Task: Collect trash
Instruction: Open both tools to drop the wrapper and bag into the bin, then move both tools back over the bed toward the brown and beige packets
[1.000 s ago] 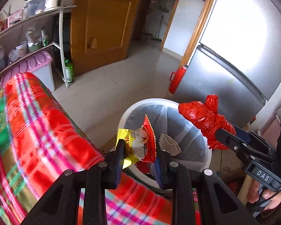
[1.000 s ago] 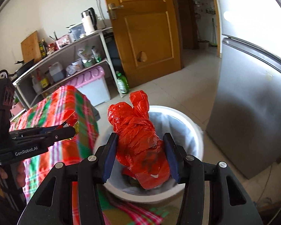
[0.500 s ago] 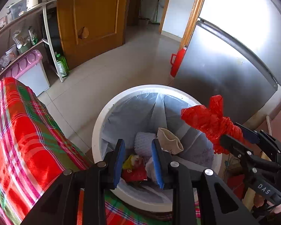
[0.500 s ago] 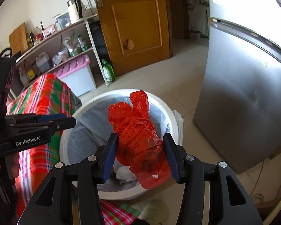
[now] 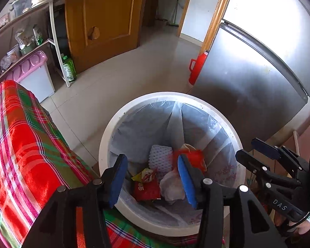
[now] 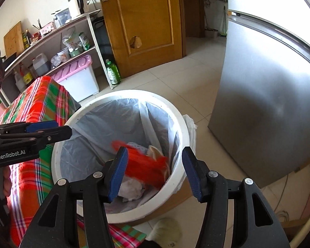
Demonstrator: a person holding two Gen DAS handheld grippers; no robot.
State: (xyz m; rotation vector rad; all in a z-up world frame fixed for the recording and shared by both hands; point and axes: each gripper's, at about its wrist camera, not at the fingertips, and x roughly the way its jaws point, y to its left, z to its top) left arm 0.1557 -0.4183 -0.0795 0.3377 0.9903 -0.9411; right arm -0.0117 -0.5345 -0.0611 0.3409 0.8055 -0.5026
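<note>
My left claw (image 5: 152, 180) hangs wide open and empty over the bin (image 5: 105, 142), the snack wrapper (image 5: 145, 183) lying inside. My right claw (image 6: 154, 170) gapes empty too; the red bag (image 6: 146, 166) blurs within the bin. Both pieces look binned; whether more trash waits, I cannot tell.

1. Left gripper (image 5: 152, 180): jaws spread wide, blue pads facing each other, nothing between them.
2. Right gripper (image 6: 154, 169): jaws spread wide, empty, positioned right of the left gripper.
</note>
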